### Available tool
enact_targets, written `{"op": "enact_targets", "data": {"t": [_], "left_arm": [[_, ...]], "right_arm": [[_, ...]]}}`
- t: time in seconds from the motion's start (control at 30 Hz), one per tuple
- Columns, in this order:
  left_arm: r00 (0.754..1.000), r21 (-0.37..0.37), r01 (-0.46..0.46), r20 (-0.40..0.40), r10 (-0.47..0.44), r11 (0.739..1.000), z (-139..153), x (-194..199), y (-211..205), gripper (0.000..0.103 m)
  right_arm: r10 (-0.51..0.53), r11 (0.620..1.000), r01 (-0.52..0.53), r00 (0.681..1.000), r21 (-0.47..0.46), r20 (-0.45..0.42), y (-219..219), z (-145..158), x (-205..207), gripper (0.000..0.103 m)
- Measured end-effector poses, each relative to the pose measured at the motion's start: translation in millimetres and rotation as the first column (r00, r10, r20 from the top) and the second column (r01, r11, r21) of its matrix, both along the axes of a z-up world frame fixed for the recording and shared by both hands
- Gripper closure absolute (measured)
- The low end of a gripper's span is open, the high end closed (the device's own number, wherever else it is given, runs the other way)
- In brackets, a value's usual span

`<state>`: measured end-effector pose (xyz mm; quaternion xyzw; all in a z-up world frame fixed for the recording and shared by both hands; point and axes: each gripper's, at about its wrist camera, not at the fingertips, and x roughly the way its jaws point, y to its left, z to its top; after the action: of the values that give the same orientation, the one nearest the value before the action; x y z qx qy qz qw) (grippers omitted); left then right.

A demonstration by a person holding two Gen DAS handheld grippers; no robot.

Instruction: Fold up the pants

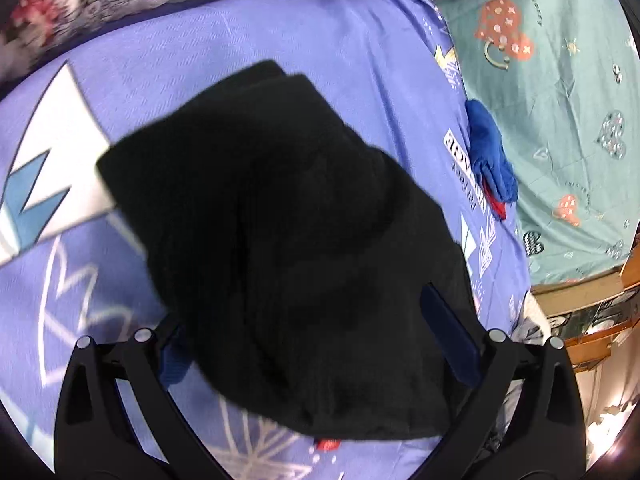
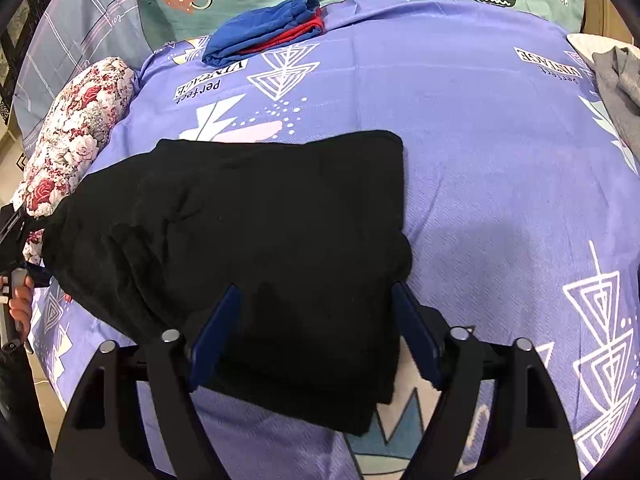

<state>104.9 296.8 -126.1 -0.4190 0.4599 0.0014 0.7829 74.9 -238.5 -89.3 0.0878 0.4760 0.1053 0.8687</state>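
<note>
Black pants (image 2: 260,220) lie folded in a thick bundle on the purple printed sheet (image 2: 480,160). My right gripper (image 2: 316,288) stands open, its blue fingers (image 2: 216,332) on either side of the bundle's near edge, with fabric between them. In the left wrist view the pants (image 1: 280,220) fill the middle. My left gripper (image 1: 304,312) is spread wide over their near end, and fabric covers most of its left finger. Seen from the right wrist, the left gripper (image 2: 12,232) meets the bunched, raised left end of the pants, with a hand (image 2: 20,304) below it.
A folded blue and red garment (image 2: 264,28) lies at the sheet's far edge beside a teal printed sheet (image 1: 560,120). A floral roll (image 2: 76,128) lies along the left. A grey garment (image 2: 616,84) sits at the right edge. A wooden bed frame (image 1: 580,300) borders the bed.
</note>
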Motion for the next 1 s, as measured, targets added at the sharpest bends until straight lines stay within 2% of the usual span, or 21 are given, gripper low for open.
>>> {"op": "enact_targets", "data": {"t": [0.17, 0.2, 0.23, 0.27, 0.3, 0.37, 0.4, 0.53, 0.63, 0.67, 0.77, 0.8, 0.93, 1.0], "left_arm": [[0.999, -0.019, -0.028, 0.039, 0.029, 0.999, -3, 10, 5, 0.004], [0.999, -0.008, -0.031, 0.043, 0.031, 0.999, -3, 11, 4, 0.008], [0.999, 0.015, -0.033, 0.035, 0.033, 0.999, -1, 10, 3, 0.043], [1.0, 0.055, -0.021, 0.003, 0.02, 0.998, -2, 11, 0, 0.064], [1.0, 0.061, -0.01, -0.003, 0.01, 0.998, -2, 13, 0, 0.086], [1.0, 0.054, -0.022, 0.008, 0.021, 0.998, 1, 9, 1, 0.087], [1.0, 0.079, -0.018, 0.017, 0.017, 0.997, 8, 7, -2, 0.087], [0.993, 0.247, 0.026, 0.107, -0.054, 0.969, 53, 2, -31, 0.087], [0.966, 0.357, 0.083, 0.201, -0.163, 0.931, 99, -3, -68, 0.087], [0.947, 0.386, 0.117, 0.234, -0.22, 0.915, 117, -6, -86, 0.087], [0.896, 0.444, 0.191, 0.285, -0.34, 0.875, 148, -8, -126, 0.087], [0.872, 0.47, 0.226, 0.294, -0.392, 0.854, 158, -8, -148, 0.087], [0.79, 0.524, 0.344, 0.286, -0.542, 0.779, 168, -11, -212, 0.087], [0.758, 0.54, 0.385, 0.278, -0.59, 0.748, 165, -13, -239, 0.087]], "right_arm": [[0.002, 1.0, -0.002, 1.0, -0.009, 0.008, 6, 1, 3, 0.018], [0.0, 1.0, 0.0, 1.0, -0.005, 0.01, 5, 2, 3, 0.018], [-0.003, 1.0, 0.003, 1.0, 0.0, 0.012, 4, 3, 3, 0.018], [-0.007, 1.0, 0.006, 1.0, 0.008, 0.015, 3, 4, 3, 0.018], [-0.007, 1.0, 0.007, 1.0, 0.014, 0.019, 2, 5, 2, 0.018], [-0.001, 1.0, 0.001, 0.999, 0.02, 0.033, 1, 9, -1, 0.018], [0.002, 1.0, -0.003, 0.999, 0.022, 0.039, 1, 11, -3, 0.018], [-0.002, 0.999, 0.0, 0.998, 0.037, 0.057, -4, 15, -10, 0.018], [-0.007, 0.999, 0.003, 0.997, 0.052, 0.071, -10, 19, -16, 0.018], [-0.011, 0.998, 0.007, 0.997, 0.057, 0.076, -13, 20, -19, 0.018], [-0.022, 0.997, 0.016, 0.996, 0.075, 0.083, -21, 23, -27, 0.018], [-0.029, 0.997, 0.022, 0.996, 0.079, 0.087, -23, 24, -29, 0.018], [-0.055, 0.994, 0.044, 0.993, 0.101, 0.109, -37, 30, -40, 0.018], [-0.068, 0.992, 0.054, 0.99, 0.117, 0.121, -46, 33, -47, 0.018]]}}
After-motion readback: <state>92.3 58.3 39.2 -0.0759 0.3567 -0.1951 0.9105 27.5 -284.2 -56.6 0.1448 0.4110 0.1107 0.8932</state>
